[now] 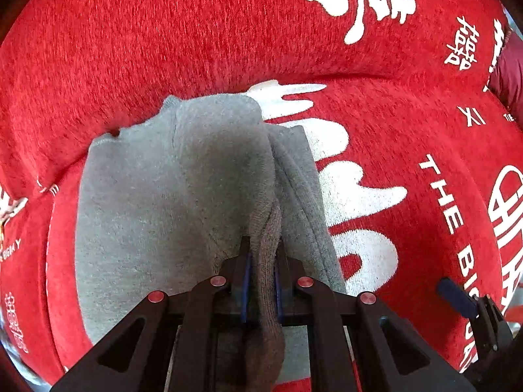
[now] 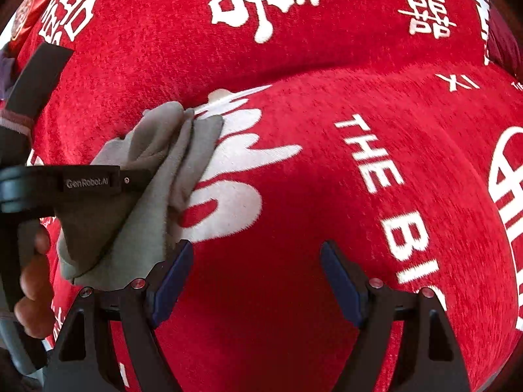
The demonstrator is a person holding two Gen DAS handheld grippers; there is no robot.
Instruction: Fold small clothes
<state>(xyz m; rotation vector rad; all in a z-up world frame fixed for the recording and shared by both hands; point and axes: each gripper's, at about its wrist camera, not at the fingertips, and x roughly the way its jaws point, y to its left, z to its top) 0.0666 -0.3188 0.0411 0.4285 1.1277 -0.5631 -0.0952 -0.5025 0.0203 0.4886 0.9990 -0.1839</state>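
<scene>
Small grey garment (image 1: 157,202), soft fleecy knit, lying partly spread on a red cloth with white lettering (image 1: 408,150) that covers what looks like a cushioned seat. Left hand-held gripper (image 1: 261,274) clamped tight on a bunched ribbed edge of it, fabric pinched between the blue pads and trailing back under the camera. Right hand-held gripper (image 2: 256,281) wide open, nothing between the fingers, hovering over bare red cloth just beside the garment's near edge. Looks light and floppy, zero stiffness, so probably going to sag and drag wherever it isn't supported; fuzzy enough not to slip out of the pads though. Best bet for a second hold is likely the free hem or corner opposite the pinched edge, rather than the loose middle. Not much in the way: the raised red back cushion (image 1: 163,32) just behind the garment, plus a maroon thing (image 1: 506,75) at the far right edge, too cut off to identify. Person's hand (image 2: 34,281) visible in the right wrist view, wrapped round the left tool's handle.
</scene>
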